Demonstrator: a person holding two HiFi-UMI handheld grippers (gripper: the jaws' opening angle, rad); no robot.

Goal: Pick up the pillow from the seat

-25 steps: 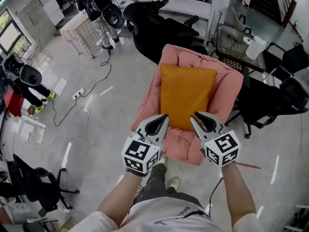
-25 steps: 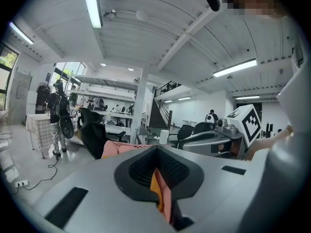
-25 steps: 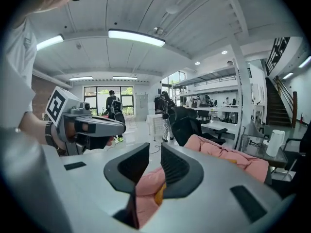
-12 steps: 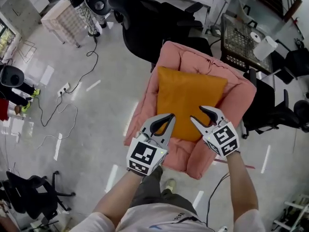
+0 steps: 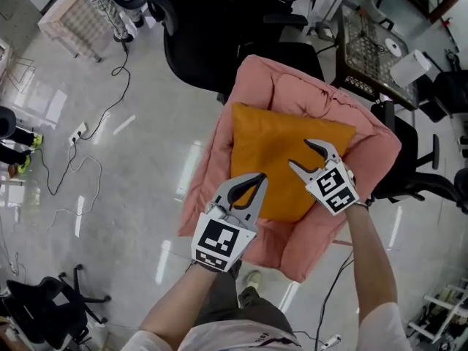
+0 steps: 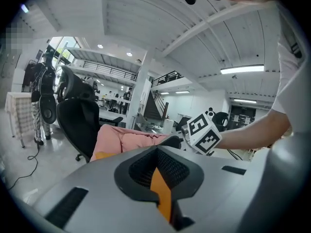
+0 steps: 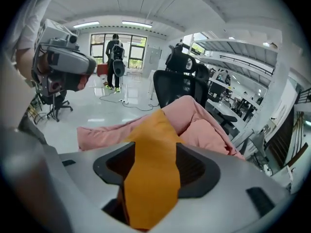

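Right gripper (image 5: 299, 154) farther over pillow (image 5: 269, 143), jaws opening astride it; left gripper (image 5: 259, 178), jaws together.

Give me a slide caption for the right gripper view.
Right tool, jaws opening, with the orange pillow between them, on the pink seat cushion.

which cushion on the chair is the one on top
The orange pillow is on top, a flat square. The pink cushion lies under it, covering the seat and showing around the pillow's edges.
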